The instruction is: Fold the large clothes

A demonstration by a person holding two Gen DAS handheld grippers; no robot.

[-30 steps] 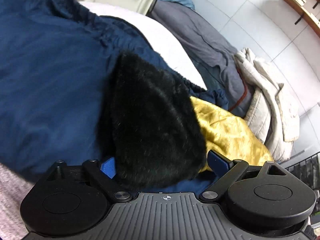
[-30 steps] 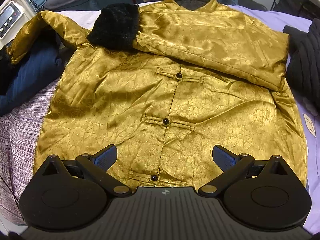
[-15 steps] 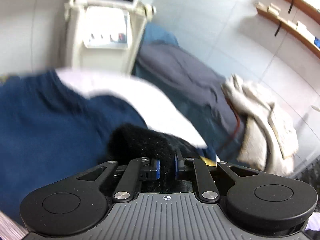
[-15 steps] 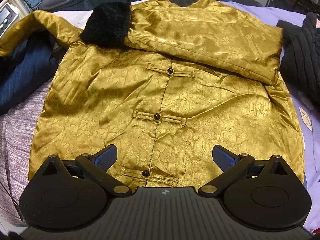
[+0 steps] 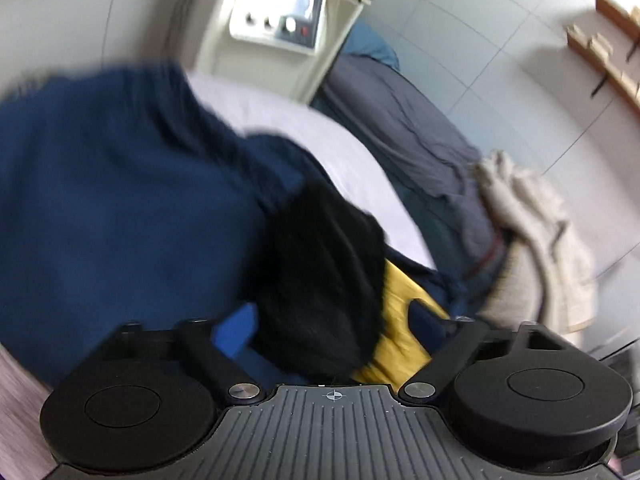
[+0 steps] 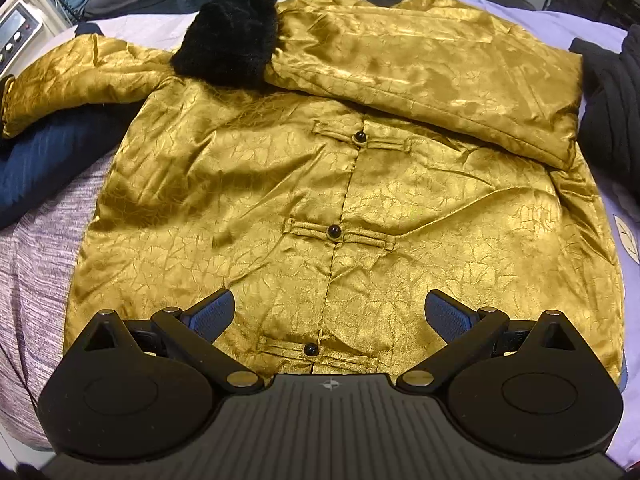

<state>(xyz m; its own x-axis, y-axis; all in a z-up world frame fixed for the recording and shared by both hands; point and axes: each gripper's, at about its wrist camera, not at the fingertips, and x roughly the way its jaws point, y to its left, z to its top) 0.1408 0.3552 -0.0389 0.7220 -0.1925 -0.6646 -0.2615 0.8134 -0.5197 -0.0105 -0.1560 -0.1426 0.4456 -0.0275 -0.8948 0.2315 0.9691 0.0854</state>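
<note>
Left tool (image 5: pixel 332 320) is opening around a blurred black cuff (image 5: pixel 320 280); my right tool (image 6: pixel 329 312) gapes over the gold jacket (image 6: pixel 320 184).

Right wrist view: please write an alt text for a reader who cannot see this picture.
A gold jacket lies flat, front up, on a bed, one sleeve folded across its chest, with its black fur cuff near the collar. The right gripper hovers open over the hem, holding nothing.
</note>
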